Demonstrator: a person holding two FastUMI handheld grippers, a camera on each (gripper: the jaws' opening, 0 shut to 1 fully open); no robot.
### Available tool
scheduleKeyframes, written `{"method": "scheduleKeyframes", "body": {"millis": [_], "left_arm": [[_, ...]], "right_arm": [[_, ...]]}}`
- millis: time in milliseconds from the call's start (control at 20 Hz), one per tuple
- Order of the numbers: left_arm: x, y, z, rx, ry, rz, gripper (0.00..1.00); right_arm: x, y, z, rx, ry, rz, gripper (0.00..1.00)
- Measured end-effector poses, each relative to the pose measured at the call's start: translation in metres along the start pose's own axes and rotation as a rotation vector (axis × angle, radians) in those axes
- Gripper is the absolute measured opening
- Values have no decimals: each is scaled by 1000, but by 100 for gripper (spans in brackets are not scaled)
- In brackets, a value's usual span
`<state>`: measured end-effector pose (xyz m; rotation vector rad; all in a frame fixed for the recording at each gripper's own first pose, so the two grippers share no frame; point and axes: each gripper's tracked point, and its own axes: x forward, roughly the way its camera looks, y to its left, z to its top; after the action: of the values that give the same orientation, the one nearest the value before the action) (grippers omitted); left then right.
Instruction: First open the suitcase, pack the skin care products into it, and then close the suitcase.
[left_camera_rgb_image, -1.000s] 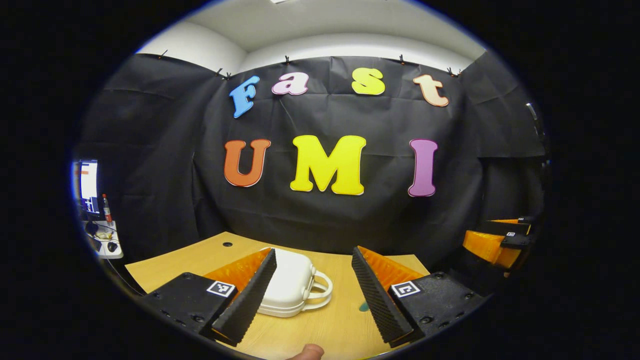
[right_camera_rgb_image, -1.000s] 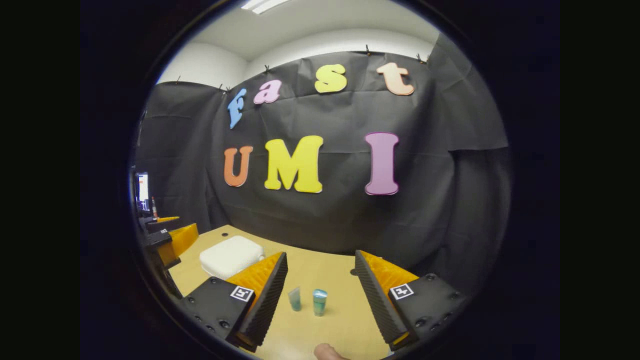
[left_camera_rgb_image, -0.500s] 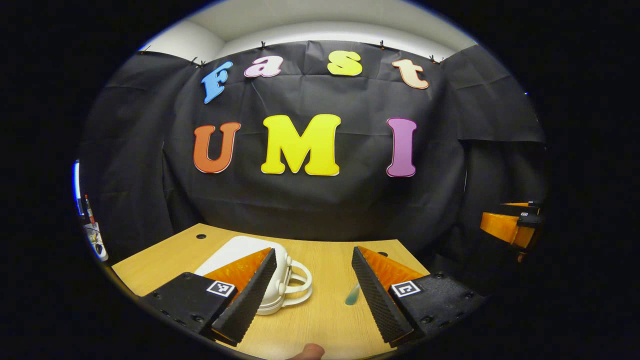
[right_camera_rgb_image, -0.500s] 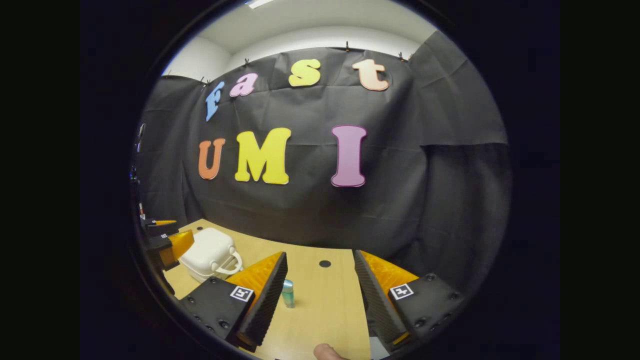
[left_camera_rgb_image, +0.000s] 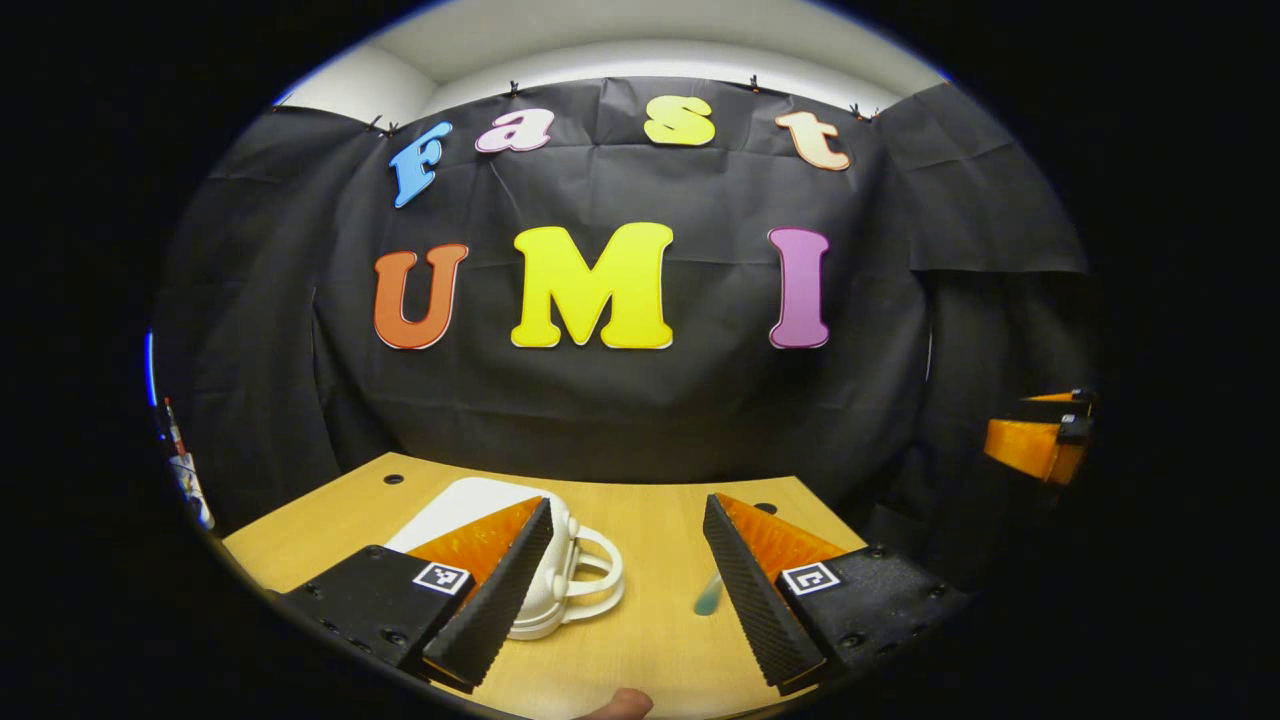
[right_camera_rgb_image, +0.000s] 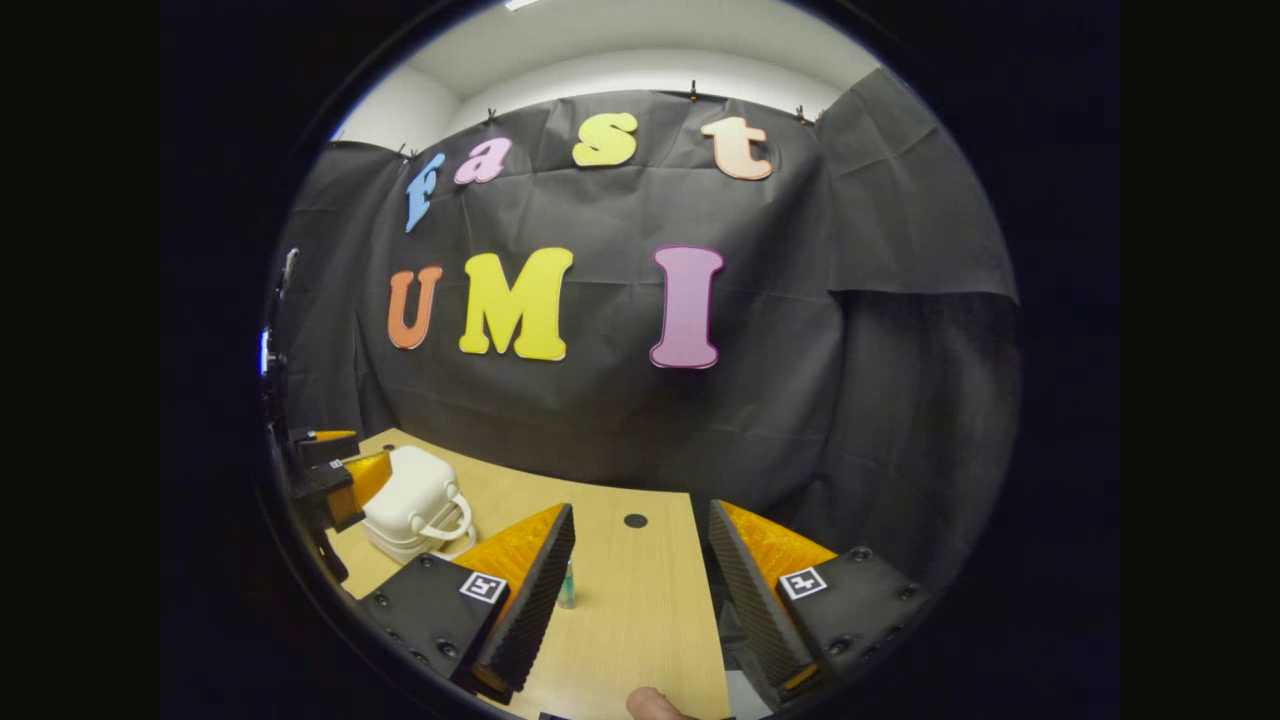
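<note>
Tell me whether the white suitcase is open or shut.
Shut. The white suitcase lies flat on the table, its two shells together with only a thin seam around the side, and its handle points toward the open left tongs.

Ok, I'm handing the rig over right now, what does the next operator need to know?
Left gripper: open, holds nothing, aimed at the suitcase.
Right gripper: open, holds nothing, over the table.
Suitcase: white, shut, lying flat on the table, handle toward the tube.
Tube: on the table right of the suitcase.
Done: nothing.
Left: open the suitcase, pack the products, close it.
</note>
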<state>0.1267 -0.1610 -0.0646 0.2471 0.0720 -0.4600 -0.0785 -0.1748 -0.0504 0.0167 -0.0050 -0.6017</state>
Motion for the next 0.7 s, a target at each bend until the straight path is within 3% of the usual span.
{"method": "scheduleKeyframes", "body": {"millis": [100,300,700], "left_arm": [[20,10,-5,138,-21,9,98],[60,11,-57,347,13,-43,99],[100,-4,-161,967,70,-155,98]], "right_arm": [[-1,-3,-3,-7,11,-17,80],[-9,-12,-11,-16,45,-77,82],[-31,-35,-44,61,135,-285,78]]}}
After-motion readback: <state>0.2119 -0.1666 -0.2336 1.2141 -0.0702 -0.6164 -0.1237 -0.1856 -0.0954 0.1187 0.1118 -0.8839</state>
